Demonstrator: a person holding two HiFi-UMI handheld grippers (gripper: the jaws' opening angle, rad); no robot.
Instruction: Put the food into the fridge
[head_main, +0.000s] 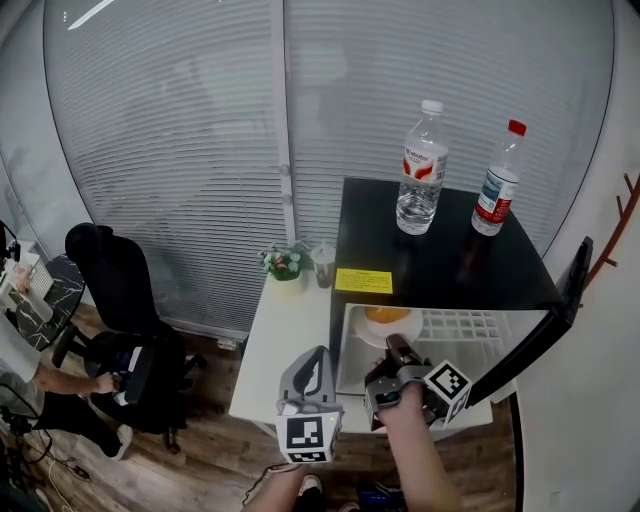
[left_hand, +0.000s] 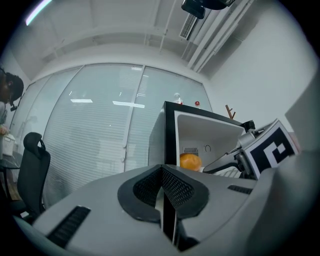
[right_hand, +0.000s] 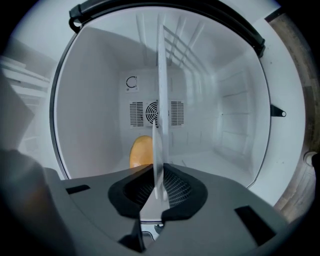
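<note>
A black mini fridge stands with its door swung open to the right, showing a white inside. My right gripper is shut on the rim of a white plate, which carries a round orange piece of food. The plate reaches into the fridge mouth. In the right gripper view the plate is edge-on between the pads and the food lies beside it. My left gripper hovers shut and empty in front of the fridge; from it I see the food.
Two water bottles stand on the fridge top. A white side table left of the fridge holds a small plant and a cup. A black office chair and a seated person are at far left.
</note>
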